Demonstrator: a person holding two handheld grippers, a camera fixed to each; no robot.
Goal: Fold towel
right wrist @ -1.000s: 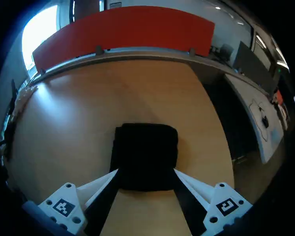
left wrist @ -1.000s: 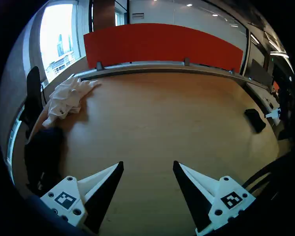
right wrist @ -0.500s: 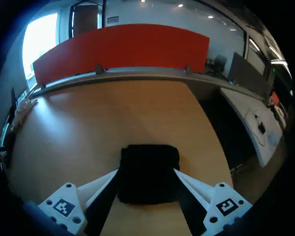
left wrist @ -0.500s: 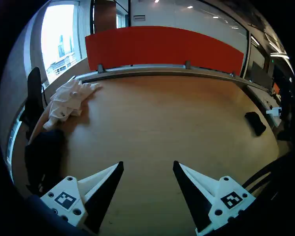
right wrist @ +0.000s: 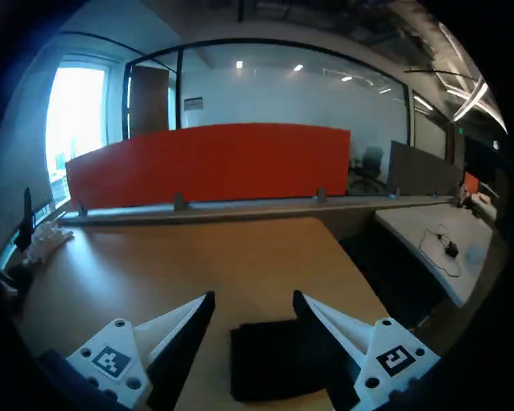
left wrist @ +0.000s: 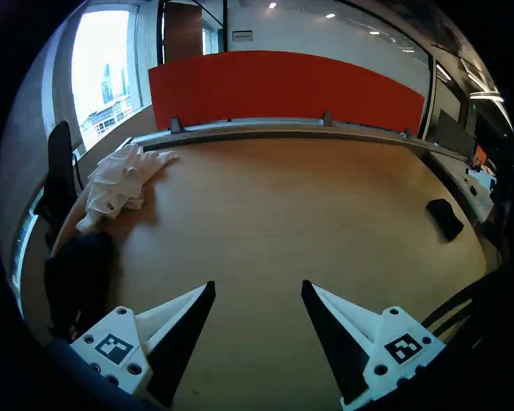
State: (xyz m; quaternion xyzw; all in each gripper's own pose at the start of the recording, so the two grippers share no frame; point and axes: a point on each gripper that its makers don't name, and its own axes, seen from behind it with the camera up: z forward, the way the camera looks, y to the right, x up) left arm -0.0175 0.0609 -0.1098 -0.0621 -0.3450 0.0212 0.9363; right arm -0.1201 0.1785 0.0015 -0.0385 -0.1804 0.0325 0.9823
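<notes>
1. A red partition point(left wrist: 284, 85) stands upright along the far edge of the wooden desk point(left wrist: 277, 205). Everything below is placed against it.
2. The left tongs point(left wrist: 257, 283) hang over the desk on the side opposite the partition and point toward it. Their two fingers are spread wide, with bare wood between them and nothing held.
3. The right tongs point(right wrist: 253, 294) also face the partition from the opposite side of the desk. Their fingers are parted and nothing is pinched.
4. The black towel point(right wrist: 271, 363) lies on the desk, folded into a compact flat rectangle. It is well apart from the partition, toward its right end, near the desk edge farthest from it. In the right gripper view it sits low between the two fingers, and one finger covers its edge. The tips seem to be clear of the cloth, though the angle leaves that uncertain.
5. A white cloth point(left wrist: 116, 181) lies in a crumpled heap (not folded at all) on the desk just in front of the partition's left end, well apart from the black towel.
6. A dark chair point(left wrist: 58, 171) stands off the desk, out past the partition's left end.
7. Beyond the partition's right end is a white side desk point(right wrist: 428, 229) with a cable lying on it.
</notes>
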